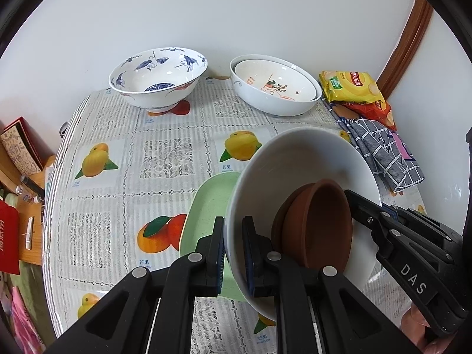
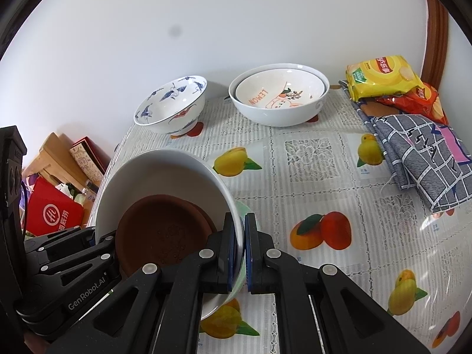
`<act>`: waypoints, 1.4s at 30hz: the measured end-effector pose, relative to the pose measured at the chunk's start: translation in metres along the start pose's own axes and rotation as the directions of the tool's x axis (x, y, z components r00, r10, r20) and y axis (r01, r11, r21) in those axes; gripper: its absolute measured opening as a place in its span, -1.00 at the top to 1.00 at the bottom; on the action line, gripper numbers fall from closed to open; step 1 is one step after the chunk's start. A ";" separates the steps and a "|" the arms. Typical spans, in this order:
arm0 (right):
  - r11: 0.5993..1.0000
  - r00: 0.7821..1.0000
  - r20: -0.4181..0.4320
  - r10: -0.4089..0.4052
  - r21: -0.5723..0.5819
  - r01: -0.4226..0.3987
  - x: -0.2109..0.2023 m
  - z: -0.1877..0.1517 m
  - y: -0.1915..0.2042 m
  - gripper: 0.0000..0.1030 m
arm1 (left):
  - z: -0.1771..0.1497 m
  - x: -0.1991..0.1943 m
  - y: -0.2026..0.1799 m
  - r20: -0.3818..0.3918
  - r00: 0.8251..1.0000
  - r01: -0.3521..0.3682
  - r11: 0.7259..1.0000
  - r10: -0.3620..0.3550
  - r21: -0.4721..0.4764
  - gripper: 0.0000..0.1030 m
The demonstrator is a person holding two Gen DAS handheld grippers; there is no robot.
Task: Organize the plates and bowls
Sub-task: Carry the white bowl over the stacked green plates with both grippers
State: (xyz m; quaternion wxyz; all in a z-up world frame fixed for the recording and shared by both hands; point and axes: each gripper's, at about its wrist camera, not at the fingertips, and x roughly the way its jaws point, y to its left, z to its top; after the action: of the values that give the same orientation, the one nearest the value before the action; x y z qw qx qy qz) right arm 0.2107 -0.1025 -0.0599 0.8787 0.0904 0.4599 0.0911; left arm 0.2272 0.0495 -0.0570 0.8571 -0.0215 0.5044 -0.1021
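Observation:
A large white bowl [image 1: 295,159] [image 2: 165,171] holds two stacked brown dishes [image 1: 318,224] [image 2: 162,230]. My left gripper [image 1: 233,247] is shut on the bowl's near rim, one finger inside and one outside. My right gripper [image 2: 240,244] is shut on the opposite rim; in the left wrist view the right gripper [image 1: 351,197] reaches in from the right. In the right wrist view the left gripper [image 2: 100,236] shows at lower left. The bowl sits over a pale green plate [image 1: 206,206] [image 2: 242,209]; I cannot tell whether they touch.
At the back of the table stand a blue-and-white crane bowl [image 1: 159,79] [image 2: 174,103] and two nested white bowls [image 1: 274,85] [image 2: 280,97]. Snack bags [image 1: 351,85] [image 2: 380,76] and a folded checked cloth [image 1: 386,153] [image 2: 421,159] lie right. The table's edge [image 1: 56,177] drops off left.

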 end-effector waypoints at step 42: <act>1.000 0.991 -0.133 0.004 0.004 -0.003 0.069 -0.009 0.004 0.88 | -0.011 0.062 0.032 -0.108 0.994 0.003 0.999 -0.008 -0.053 0.77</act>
State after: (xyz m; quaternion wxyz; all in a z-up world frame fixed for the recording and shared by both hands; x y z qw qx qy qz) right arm 0.2416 -0.0813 -0.1191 0.8458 0.0864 0.5174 0.0976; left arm 0.2513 0.0690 -0.1204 0.8274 -0.0401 0.5526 -0.0921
